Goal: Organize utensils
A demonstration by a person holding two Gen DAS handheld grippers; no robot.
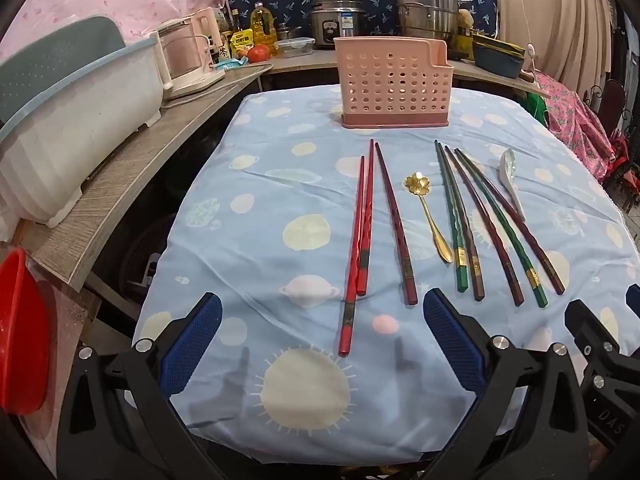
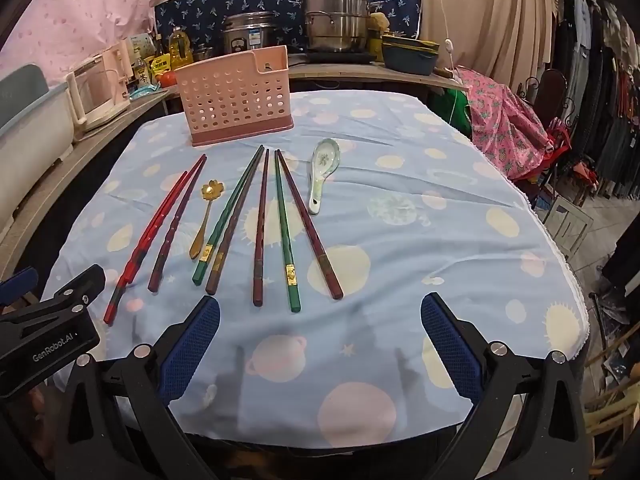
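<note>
While both jaws stand wide and hold nothing, the left gripper [image 1: 322,344] and right gripper [image 2: 320,344] hang over the near edge of the blue planet-print tablecloth [image 2: 420,208]. Red, maroon and green lacquered chopsticks [image 1: 400,224], a gold flower-bowled spoon [image 1: 428,216] and a white ceramic soup spoon [image 2: 322,172] lie side by side near the pink perforated plastic utensil holder [image 1: 394,82], which stands at the far end.

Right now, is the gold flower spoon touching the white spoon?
Apart. In the right wrist view, the gold flower spoon lies left of several chopsticks, and the white spoon lies on their far right side, with tablecloth between.
</note>
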